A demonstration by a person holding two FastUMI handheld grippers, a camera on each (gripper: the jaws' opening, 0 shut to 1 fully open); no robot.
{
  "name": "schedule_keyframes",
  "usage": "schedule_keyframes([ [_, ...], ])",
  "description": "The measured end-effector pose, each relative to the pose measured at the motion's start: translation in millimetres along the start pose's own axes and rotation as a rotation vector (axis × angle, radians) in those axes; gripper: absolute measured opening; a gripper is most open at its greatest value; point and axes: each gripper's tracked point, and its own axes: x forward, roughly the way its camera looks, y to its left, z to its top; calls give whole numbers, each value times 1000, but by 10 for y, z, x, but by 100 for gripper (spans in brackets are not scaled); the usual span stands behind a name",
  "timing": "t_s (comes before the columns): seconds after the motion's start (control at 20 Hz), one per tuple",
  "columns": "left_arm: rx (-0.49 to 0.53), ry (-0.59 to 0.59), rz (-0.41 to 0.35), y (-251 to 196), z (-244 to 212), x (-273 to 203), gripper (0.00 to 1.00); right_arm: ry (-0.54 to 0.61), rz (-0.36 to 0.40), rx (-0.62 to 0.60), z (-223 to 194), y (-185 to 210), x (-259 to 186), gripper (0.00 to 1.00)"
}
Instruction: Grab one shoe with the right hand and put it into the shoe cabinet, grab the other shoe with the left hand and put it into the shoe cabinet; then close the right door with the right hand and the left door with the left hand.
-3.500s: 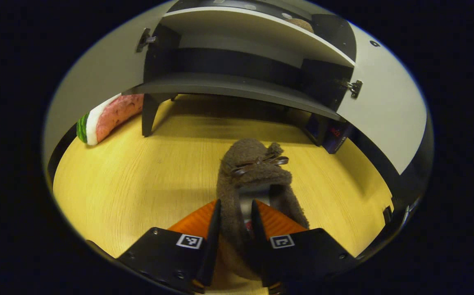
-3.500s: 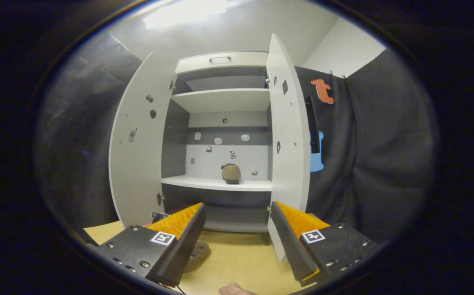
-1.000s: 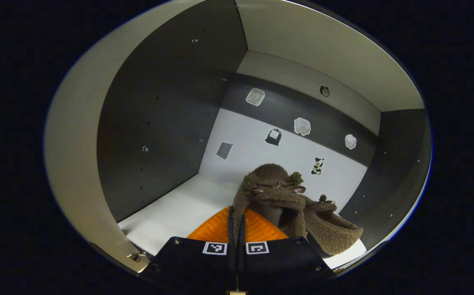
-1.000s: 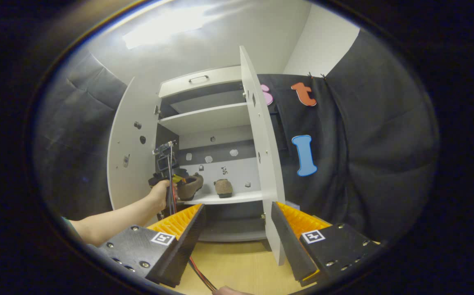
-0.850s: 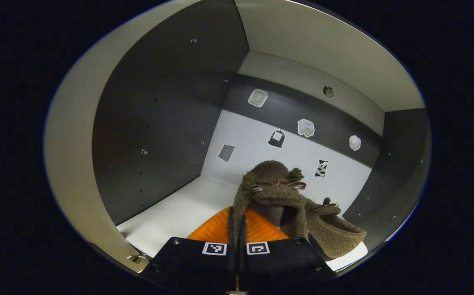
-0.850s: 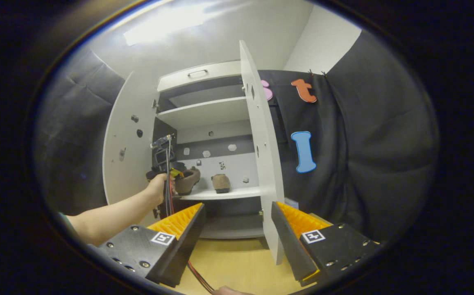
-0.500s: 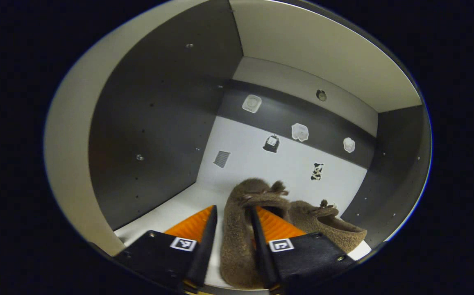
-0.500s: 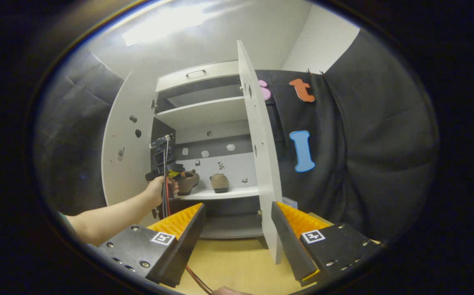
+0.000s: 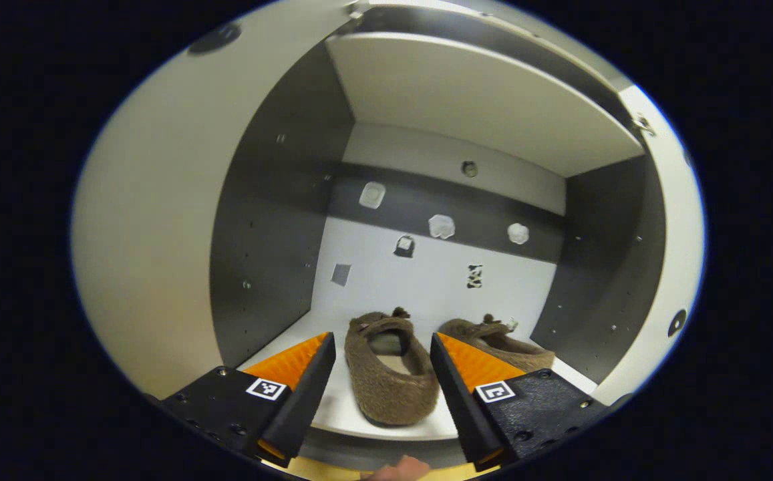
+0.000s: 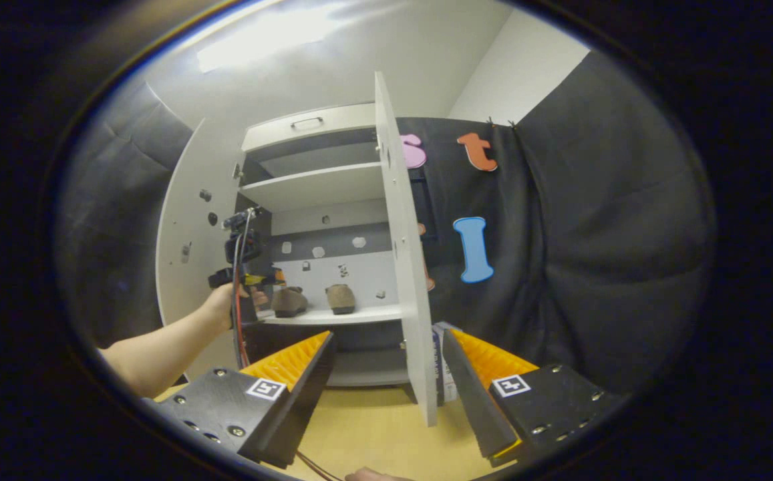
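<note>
Both fuzzy slippers [image 9: 391, 374] sat on the shelf [image 9: 333, 411]; our left gripper [image 9: 381, 394] and right gripper [image 10: 386, 394] were spread, empty. The right door [image 10: 403, 267] looked light and stiff, so we'd push its edge.

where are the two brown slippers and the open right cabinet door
left slipper [image 9: 391, 384], left gripper view, fuzzy heel rim
right slipper [image 9: 503, 346], left gripper view, side wall
right cabinet door [image 10: 405, 280], right gripper view, inner face

Small stickers [image 9: 440, 226] dot the rear panel behind the shelf. A box [image 10: 444, 364] stands on the light wooden floor [image 10: 373, 434] against the black cloth wall [image 10: 580, 267].
</note>
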Motion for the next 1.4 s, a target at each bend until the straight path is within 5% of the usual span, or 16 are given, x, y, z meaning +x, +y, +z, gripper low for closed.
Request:
schedule_keyframes([
  [0.05,21,-5,-16,-65,29,-145,85,-5,-13,9,40,-56,-28,94],
  [0.1,30,-4,-37,-167,37,-327,99,-9,-22,15,87,-105,-56,94],
  [0.6,97,-42,-176,-297,228,-2218,96,21,-35,-37,554,-840,-43,96],
  [1.0,108,-3,-165,118,-62,-3169,97,98,-64,-140,850,-1460,527,96],
  [1.25,75,-23,-191,233,-232,-3667,97,114,-25,-133,1139,-1727,992,96],
  [1.4,98,-32,-233,232,-325,-3920,96,156,88,-180,1162,-1674,1289,96],
])
